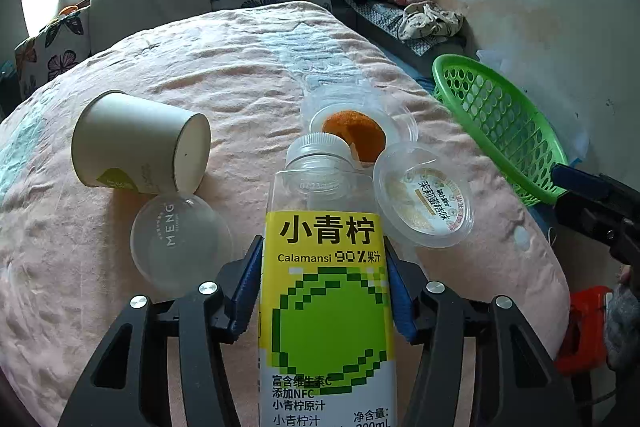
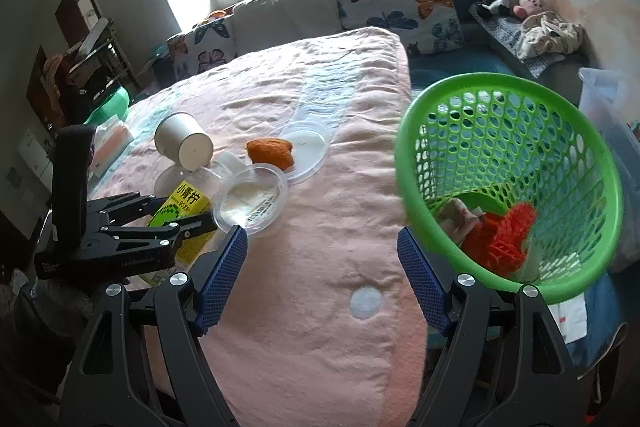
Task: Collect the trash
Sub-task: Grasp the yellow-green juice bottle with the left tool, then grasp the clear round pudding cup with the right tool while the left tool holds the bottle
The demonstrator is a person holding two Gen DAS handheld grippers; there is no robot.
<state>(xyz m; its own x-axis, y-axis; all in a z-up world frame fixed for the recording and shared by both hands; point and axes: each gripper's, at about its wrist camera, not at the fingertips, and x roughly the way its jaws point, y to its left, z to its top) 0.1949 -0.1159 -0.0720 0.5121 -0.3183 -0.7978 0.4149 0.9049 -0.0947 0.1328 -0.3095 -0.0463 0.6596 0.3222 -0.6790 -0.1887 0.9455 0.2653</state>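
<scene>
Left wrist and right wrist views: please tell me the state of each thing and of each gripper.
yellow-labelled clear plastic juice bottle, capped, lying down, gripped.
white paper cup, lying on its side.
clear round plastic tub, uncovered, tilted.
green plastic mesh basket, tilted, some trash inside.
left gripper, shut on the bottle.
right gripper, open, empty.

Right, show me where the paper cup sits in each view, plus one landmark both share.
Left wrist view: paper cup lies on its side at left centre, base towards the camera.
Right wrist view: paper cup lies left of centre, behind the juice bottle.
Shared landmark: green basket at the right.
</scene>
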